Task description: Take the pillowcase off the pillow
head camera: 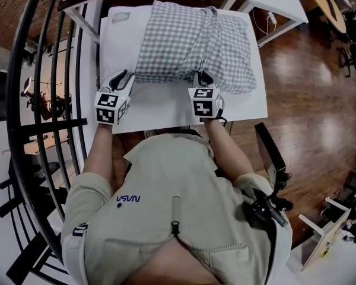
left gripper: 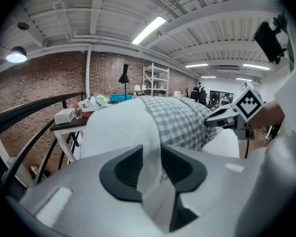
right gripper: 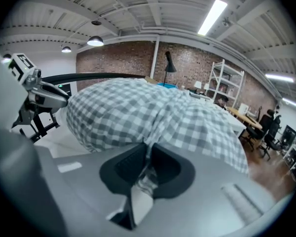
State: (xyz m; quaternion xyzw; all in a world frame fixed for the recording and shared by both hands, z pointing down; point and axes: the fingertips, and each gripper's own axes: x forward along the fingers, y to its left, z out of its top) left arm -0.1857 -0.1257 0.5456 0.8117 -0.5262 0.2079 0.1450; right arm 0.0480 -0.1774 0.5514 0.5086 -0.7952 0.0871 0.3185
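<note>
Plainly, the pillow (head camera: pixel 120 37) lies across the white desk (head camera: pixel 166 110) in front of the seated person (head camera: pixel 172 218). Its grey-checked pillowcase (head camera: pixel 193 43) covers the middle and right part, while the left end shows bare white.

The left tongs (head camera: pixel 123 79) sit at the pillow's near left edge. In the left gripper view they (left gripper: pixel 150 156) are closed on a fold of white cloth. This seems to be the pillow's own bare end, though the wide lens makes that hard to confirm.

The right tongs (head camera: pixel 203 78) meet the near edge of the pillowcase about midway along it. In the right gripper view they (right gripper: pixel 149 154) are pinched tight on a gather of the checked fabric (right gripper: pixel 153 120), which bulges up just beyond them.

Each tool shows in the other's view, well apart along the pillow's near side.
</note>
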